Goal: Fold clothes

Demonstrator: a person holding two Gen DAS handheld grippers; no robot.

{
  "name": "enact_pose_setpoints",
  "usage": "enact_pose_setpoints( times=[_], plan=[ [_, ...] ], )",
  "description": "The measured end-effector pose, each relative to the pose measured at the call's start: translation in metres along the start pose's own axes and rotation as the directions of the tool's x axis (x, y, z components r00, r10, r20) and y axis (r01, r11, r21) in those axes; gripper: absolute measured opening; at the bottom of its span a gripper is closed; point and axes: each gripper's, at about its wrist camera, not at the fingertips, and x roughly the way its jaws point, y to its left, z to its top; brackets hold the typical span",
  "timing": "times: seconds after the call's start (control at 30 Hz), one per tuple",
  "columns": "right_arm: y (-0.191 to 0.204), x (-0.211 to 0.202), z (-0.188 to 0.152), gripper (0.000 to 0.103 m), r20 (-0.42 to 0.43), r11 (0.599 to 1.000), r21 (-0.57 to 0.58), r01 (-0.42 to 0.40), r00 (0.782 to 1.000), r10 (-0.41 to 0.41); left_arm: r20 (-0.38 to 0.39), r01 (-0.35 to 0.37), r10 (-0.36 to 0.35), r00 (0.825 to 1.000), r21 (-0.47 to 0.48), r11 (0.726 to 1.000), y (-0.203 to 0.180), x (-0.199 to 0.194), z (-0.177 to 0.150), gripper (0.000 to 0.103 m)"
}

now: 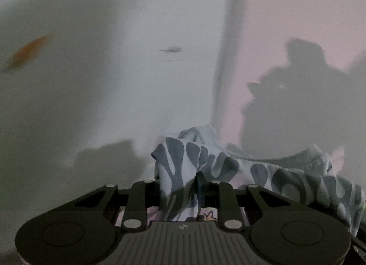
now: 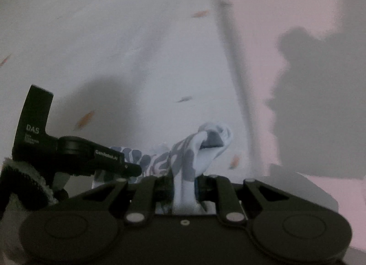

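A white garment with a grey-blue leaf pattern [image 1: 205, 162] is bunched between the jaws of my left gripper [image 1: 180, 187], which is shut on its cloth. The fabric trails off to the right and hangs slack. In the right wrist view the same patterned garment [image 2: 183, 159] rises out of my right gripper [image 2: 183, 184], shut on another part of it. The left gripper's black body [image 2: 75, 150] shows at the left of that view, with the cloth stretched between the two tools. Both fingertip pairs are mostly hidden by fabric.
A pale bedsheet with small orange marks [image 2: 84, 118] fills the background, blurred by motion. A pinkish wall [image 1: 297, 13] stands to the right, with dark shadows of the person and the tools on it. A grey vertical strip [image 1: 228, 58] separates sheet and wall.
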Motion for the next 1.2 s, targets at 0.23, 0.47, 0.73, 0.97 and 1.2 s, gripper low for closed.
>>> enact_pose_setpoints(
  times=[0.23,0.47,0.73,0.97,1.2],
  plan=[
    [-0.136,0.115,-0.043,0.044,-0.188,0.922,0.049,0.383,0.911,-0.368,-0.062,-0.068,0.104,0.993,0.427,0.902,-0.117,0.211,-0.015,0.049],
    [-0.198,0.132,-0.063,0.055,-0.204,0.883,-0.117,0.455,0.859,-0.47,-0.078,-0.16,0.196,0.978,0.327,0.931,-0.11,0.279,-0.049,0.071],
    [-0.2,0.129,-0.094,0.057,-0.254,0.979,-0.013,0.203,0.946,-0.2,-0.14,-0.177,0.175,0.975,-0.008,0.984,-0.07,0.273,-0.056,0.095],
    [-0.188,0.098,-0.082,0.085,-0.355,0.977,-0.146,0.153,0.914,-0.197,-0.048,-0.247,0.243,0.969,-0.123,0.961,-0.061,0.138,-0.041,0.094],
    [-0.122,0.032,-0.07,0.101,-0.39,0.98,-0.199,0.02,0.915,-0.098,-0.017,-0.365,0.367,0.93,-0.162,0.917,-0.055,-0.055,-0.098,0.098]
  ],
)
